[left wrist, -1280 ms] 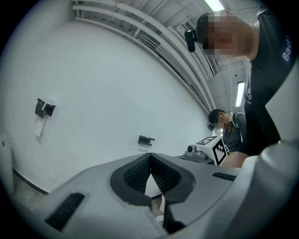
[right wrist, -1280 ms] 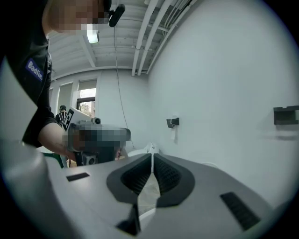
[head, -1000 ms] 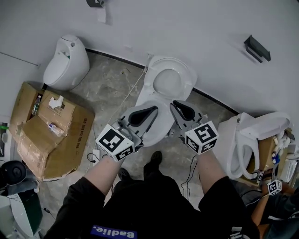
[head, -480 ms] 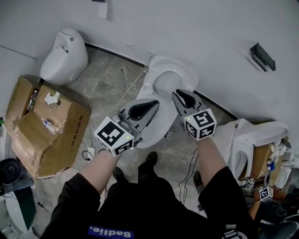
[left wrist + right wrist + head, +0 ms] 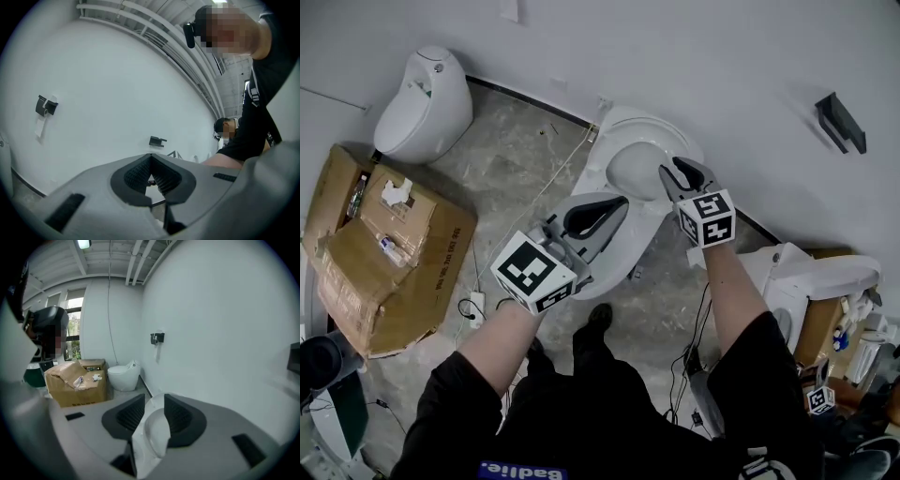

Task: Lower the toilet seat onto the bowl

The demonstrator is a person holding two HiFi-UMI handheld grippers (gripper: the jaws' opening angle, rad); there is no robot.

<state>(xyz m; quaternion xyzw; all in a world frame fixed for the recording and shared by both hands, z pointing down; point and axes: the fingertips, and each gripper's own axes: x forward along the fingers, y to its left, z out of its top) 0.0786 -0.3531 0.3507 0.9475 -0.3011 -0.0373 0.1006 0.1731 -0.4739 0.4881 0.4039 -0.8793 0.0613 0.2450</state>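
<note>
**Toilet seat** (image 5: pixel 639 125): stood raised, leaning back toward the wall (image 5: pixel 741 56), above the bowl (image 5: pixel 623 258). It had not yet been lowered.

**Right tool** (image 5: pixel 678 169): was at the seat's right edge. Its jaws had just been opening and stood apart. The white seat rim (image 5: pixel 157 434) showed in the gap, with no pad pressing on it. Whether the rim lay between the pads or just beyond them could not be told.

**Left tool** (image 5: pixel 617 202): had its jaws together at the tips, with nothing in them. It hung over the front of the bowl.

**Hazards, as judged:**
- A shallow bite on the smooth, curved rim would probably let the seat slip out partway and slam onto the bowl.
- Jaws driven in too far would probably shove the seat harder against the wall instead of gripping it.
- The left tool appeared to lie in the seat's downward path, so it risked a knock or a pinch unless drawn clear.
- An early release would have dropped the seat the rest of the way.
</note>
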